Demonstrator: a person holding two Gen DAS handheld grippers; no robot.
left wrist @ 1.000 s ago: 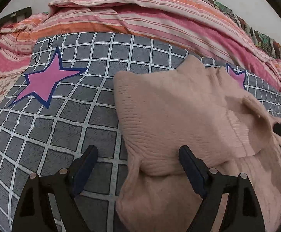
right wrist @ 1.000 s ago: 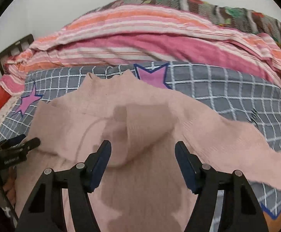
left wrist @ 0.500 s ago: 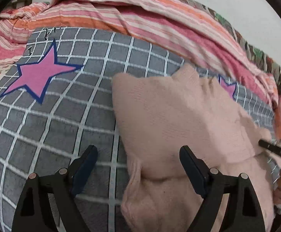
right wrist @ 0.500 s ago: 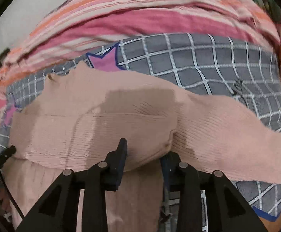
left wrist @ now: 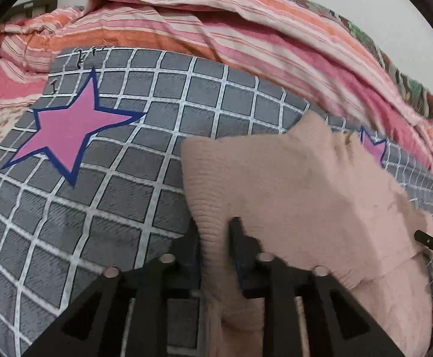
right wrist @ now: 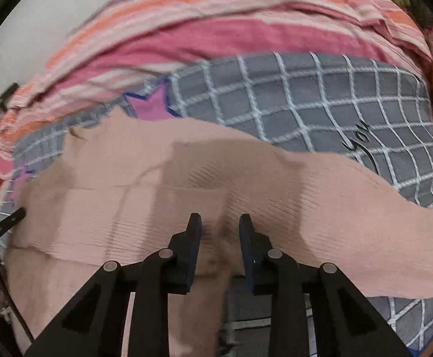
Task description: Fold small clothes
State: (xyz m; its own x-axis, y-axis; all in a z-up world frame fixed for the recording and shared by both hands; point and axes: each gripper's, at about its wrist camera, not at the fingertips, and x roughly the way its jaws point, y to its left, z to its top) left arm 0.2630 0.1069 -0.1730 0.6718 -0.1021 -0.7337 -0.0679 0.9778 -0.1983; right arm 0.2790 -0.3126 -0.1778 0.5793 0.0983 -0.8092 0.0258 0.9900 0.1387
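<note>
A pale pink ribbed knit sweater (left wrist: pixel 300 184) lies on a grey checked bedsheet (left wrist: pixel 121 196), with its upper part folded over its lower part. My left gripper (left wrist: pixel 215 232) is shut on the sweater's left folded edge. In the right wrist view the sweater (right wrist: pixel 163 184) spreads across the frame, one sleeve (right wrist: pixel 365 217) stretched out to the right. My right gripper (right wrist: pixel 220 223) is shut on a bunched fold of the sweater near its right side. The right gripper's tip (left wrist: pixel 431 242) shows at the left view's right edge, and the left gripper's tip (right wrist: pixel 8 224) at the right view's left edge.
The sheet has pink stars with blue outlines (left wrist: pixel 70 131). A crumpled pink and orange striped quilt (left wrist: pixel 246 29) lies heaped along the far side of the bed. A dark bed frame (left wrist: pixel 34 3) shows at the far left against a white wall.
Both grippers have gone from open to shut on the sweater; the right closed first, then the left. Both views have shifted closer to the fabric.
</note>
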